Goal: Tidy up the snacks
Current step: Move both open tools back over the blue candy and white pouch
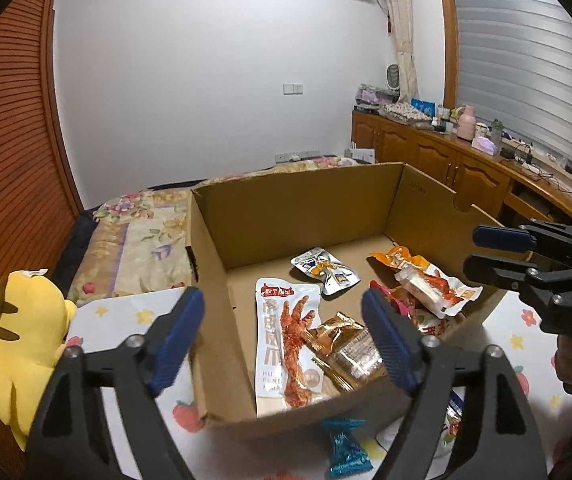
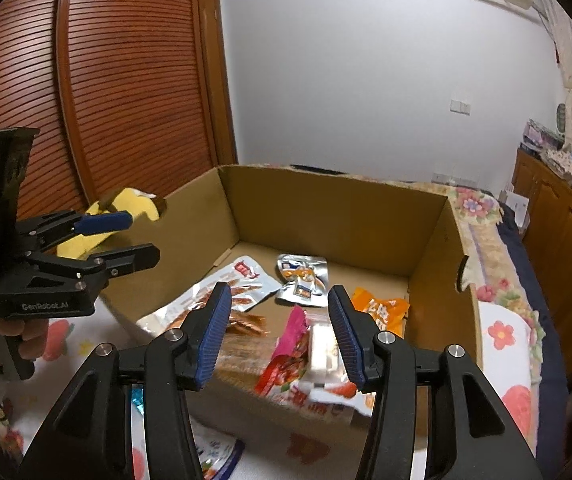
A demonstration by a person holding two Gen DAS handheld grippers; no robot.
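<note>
Both grippers are up over the cardboard box, nothing in either. My left gripper fills the bottom of the left wrist frame, jaws spread wide, empty. My right gripper sits at lower centre of the right wrist frame, jaws also apart with nothing between them; it also shows from the side at the right edge of the left view.

Snacks are inside the box, centre of both frames. The chicken-foot packet lies flat, lower centre in the left view. A brown crinkly pack overlaps its right edge. The silver pouch is further back on the box floor. The orange packet sits toward the right wall, with a pink-and-red wrapper just beside it.

Outside the box: a teal wrapped candy lies on the floral cloth at bottom centre of the left view. Yellow plush toy at lower left.
</note>
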